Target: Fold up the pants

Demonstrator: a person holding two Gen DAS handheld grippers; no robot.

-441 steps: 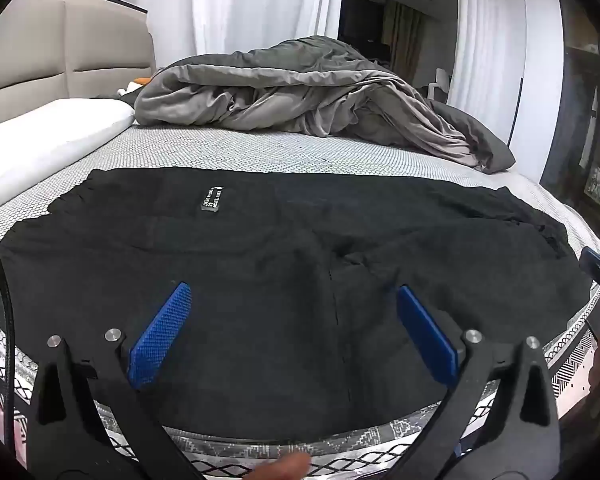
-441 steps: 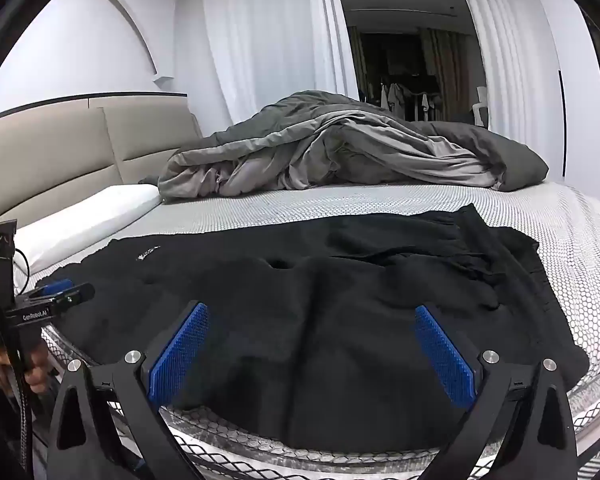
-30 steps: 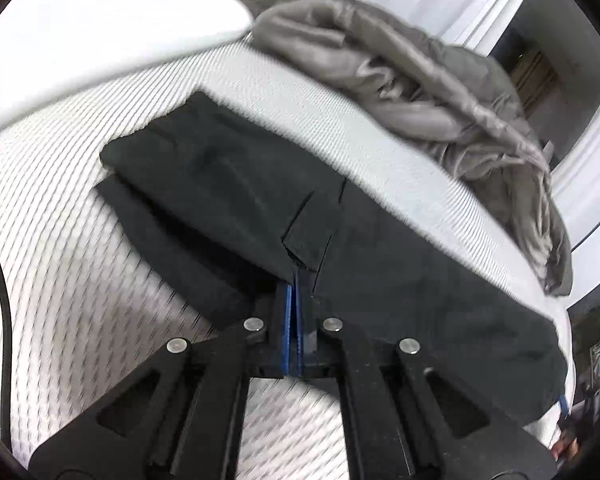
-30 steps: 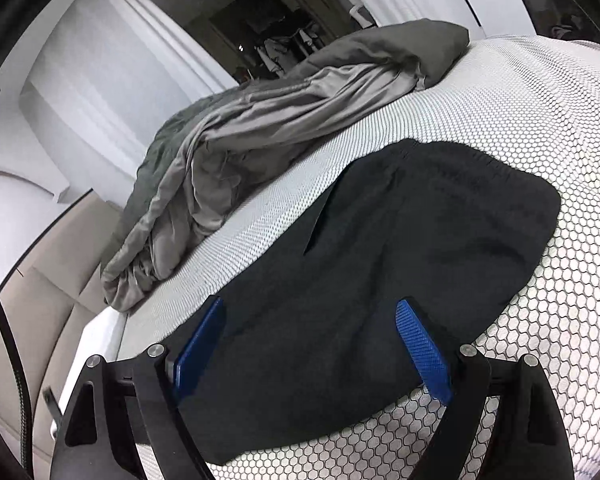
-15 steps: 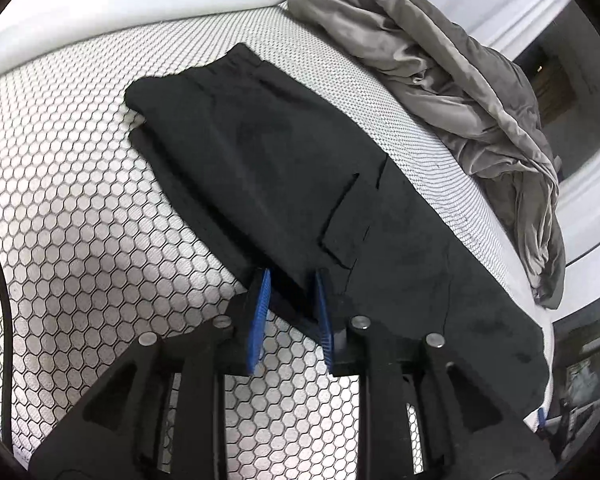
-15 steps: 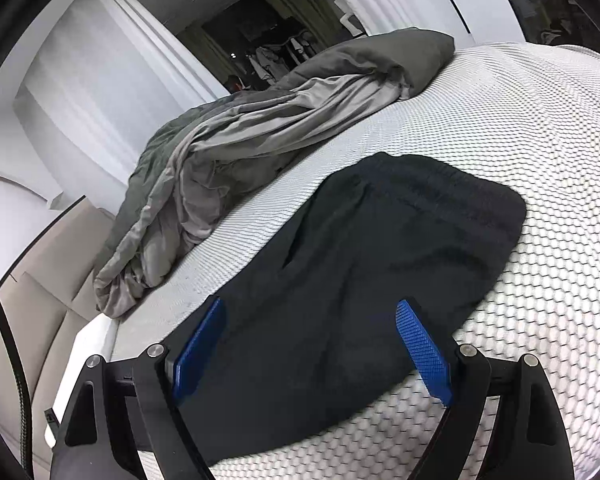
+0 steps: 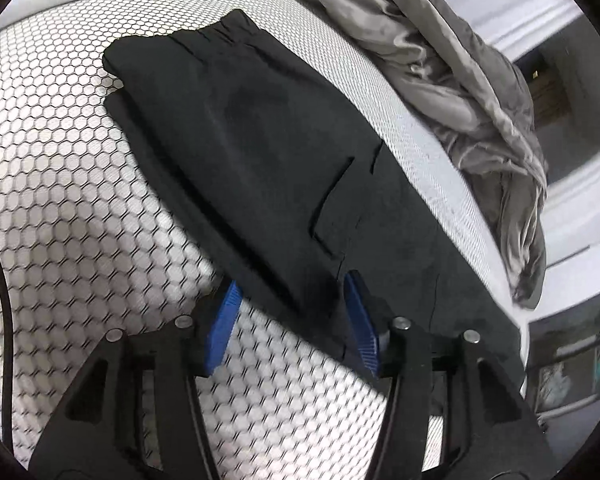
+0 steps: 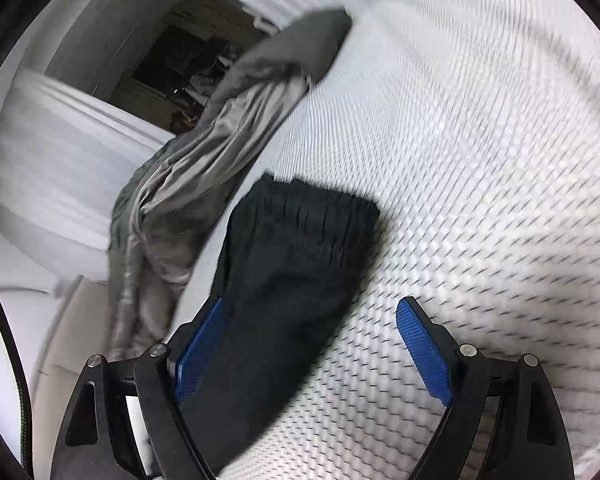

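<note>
We see the black pants lying folded into a long band on the bed, whose cover carries a white honeycomb pattern. In the left wrist view the band runs from the gathered waistband at the upper left of the frame down to the lower right, with a pocket flap near the centre. A crumpled grey duvet lies beyond the pants along the upper right.

Our left tool sits at the lower centre of the frame; its jaws have just been opening, and they now stand apart on either side of the near edge of the pants, the blue pads not pressing on the cloth. It is released.

In the right wrist view, which is blurred, the pants reach from the waistband at the centre down to the lower left. Our right tool is spread wide and grasps nothing; its left pad lies over the dark cloth, its right pad over bare bed. The duvet trails to the upper left.
</note>
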